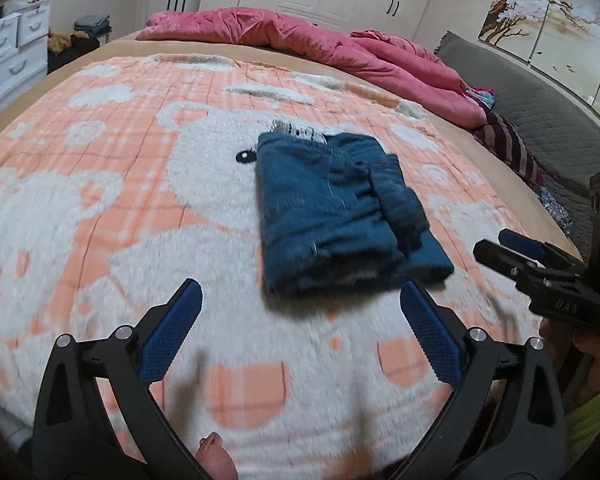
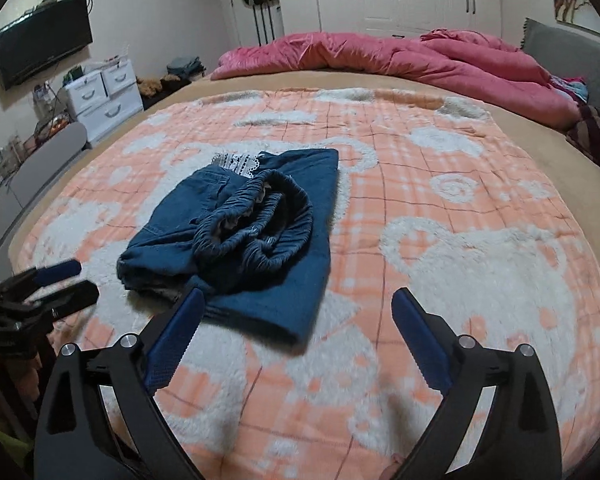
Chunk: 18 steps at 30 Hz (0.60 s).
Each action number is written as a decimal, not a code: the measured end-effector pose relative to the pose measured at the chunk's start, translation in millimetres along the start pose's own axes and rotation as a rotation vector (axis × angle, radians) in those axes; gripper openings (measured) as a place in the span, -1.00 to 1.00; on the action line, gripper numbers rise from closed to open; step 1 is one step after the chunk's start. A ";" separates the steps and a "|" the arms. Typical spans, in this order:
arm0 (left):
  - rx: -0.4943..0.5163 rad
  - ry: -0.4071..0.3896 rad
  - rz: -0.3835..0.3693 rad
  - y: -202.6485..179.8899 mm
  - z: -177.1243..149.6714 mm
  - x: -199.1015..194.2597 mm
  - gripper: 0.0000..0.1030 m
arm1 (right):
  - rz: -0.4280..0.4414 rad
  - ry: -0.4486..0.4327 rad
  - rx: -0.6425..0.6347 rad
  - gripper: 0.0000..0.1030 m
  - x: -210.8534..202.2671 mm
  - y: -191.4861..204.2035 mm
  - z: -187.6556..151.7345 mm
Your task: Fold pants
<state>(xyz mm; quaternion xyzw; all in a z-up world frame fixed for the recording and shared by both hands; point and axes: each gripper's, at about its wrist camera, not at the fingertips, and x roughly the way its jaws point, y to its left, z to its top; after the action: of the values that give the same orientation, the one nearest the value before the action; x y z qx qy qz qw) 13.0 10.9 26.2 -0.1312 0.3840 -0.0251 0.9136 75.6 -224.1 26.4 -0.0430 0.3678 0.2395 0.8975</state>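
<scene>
Lying folded on the bed, the blue pants (image 1: 340, 216) sit just ahead of both grippers, free of either one. Seen from the left wrist camera, the left gripper (image 1: 300, 300) stands spread wide with nothing between its blue pads (image 1: 172, 336); the near edge of the folded bundle lies just beyond its fingertips, closer to the right-hand finger than to the other. The right gripper (image 1: 500, 246) comes in from the far side of that finger, its tips near the bundle's corner but apart from it.

From the right wrist camera, the right gripper (image 2: 296, 304) is likewise released, fingers wide apart and empty. The pants (image 2: 240, 232) lie ahead and toward its left-hand finger (image 2: 176, 336), whose tip overlaps the bundle's near edge in the picture (whether it touches the cloth cannot be told). The elastic waistband (image 2: 260, 220) is bunched on top of the fold, and a strip of white lace trim (image 2: 240, 162) peeks out at the far end. The left gripper (image 2: 66, 284) shows beyond that same finger, just beside the bundle's corner.

Everything rests on a fluffy orange-and-white blanket (image 2: 460, 220); a pink quilt (image 2: 400, 56) is heaped well beyond the fingertips at the far edge of the bed.
</scene>
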 end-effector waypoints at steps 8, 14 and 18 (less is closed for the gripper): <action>0.021 0.022 0.029 -8.9 -29.9 -13.0 0.81 | -0.039 -0.012 -0.002 0.91 -21.0 4.0 -26.3; 0.030 0.027 0.030 -11.9 -45.0 -17.9 0.81 | -0.061 -0.003 -0.015 0.91 -29.8 5.7 -46.0; 0.036 0.021 0.031 -16.1 -56.3 -21.8 0.81 | -0.058 0.005 -0.018 0.91 -36.1 7.2 -61.2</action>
<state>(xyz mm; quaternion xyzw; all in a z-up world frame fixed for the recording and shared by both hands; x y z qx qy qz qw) -41.4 -13.9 7.8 -0.1086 0.3951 -0.0195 0.9120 10.9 -247.6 7.3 -0.0622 0.3667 0.2164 0.9027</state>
